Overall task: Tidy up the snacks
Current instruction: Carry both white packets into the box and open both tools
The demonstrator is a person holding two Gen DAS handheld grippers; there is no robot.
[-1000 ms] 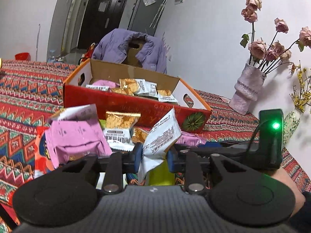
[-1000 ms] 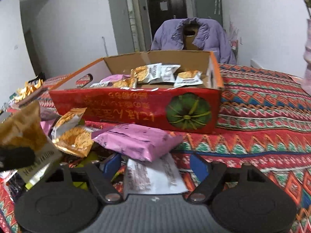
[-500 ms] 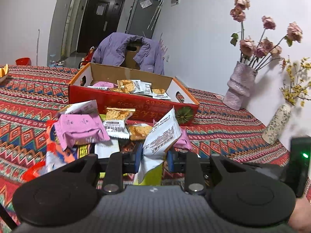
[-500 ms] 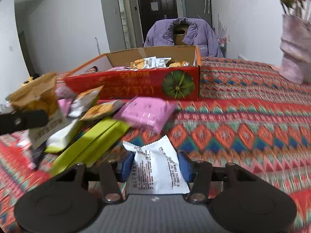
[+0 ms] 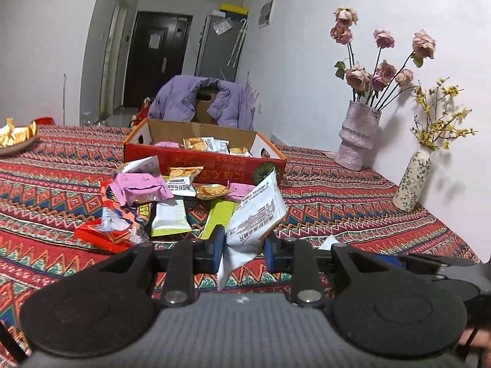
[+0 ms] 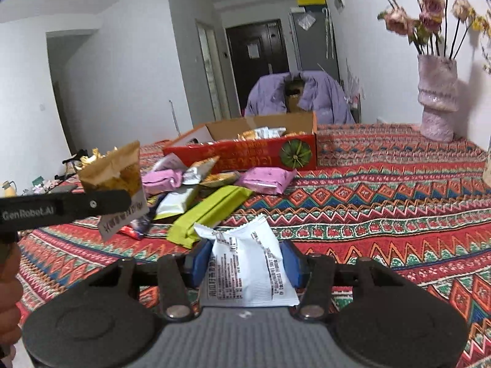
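My left gripper [image 5: 242,248] is shut on a white and gold snack packet [image 5: 256,214], held above the patterned tablecloth; the same packet shows in the right wrist view [image 6: 118,184], clamped by the left gripper's finger [image 6: 76,207]. My right gripper [image 6: 244,260] is shut on a white snack packet [image 6: 245,266], lifted near the table's front. A pile of loose snacks [image 5: 159,199] lies ahead: pink packets [image 6: 267,179], a green box [image 6: 208,211], gold packets. Behind it stands the red cardboard box [image 5: 214,168] holding several packets; it also shows in the right wrist view [image 6: 254,156].
A pink vase of roses [image 5: 357,138] and a small speckled vase [image 5: 411,181] stand at the right by the wall. A plate of gold snacks [image 5: 15,141] sits at far left. A chair with a purple jacket [image 5: 202,101] stands behind the table.
Both grippers have pulled back from the box and pile, each with its packet. The right gripper closed on the white packet and lifted it off the cloth.
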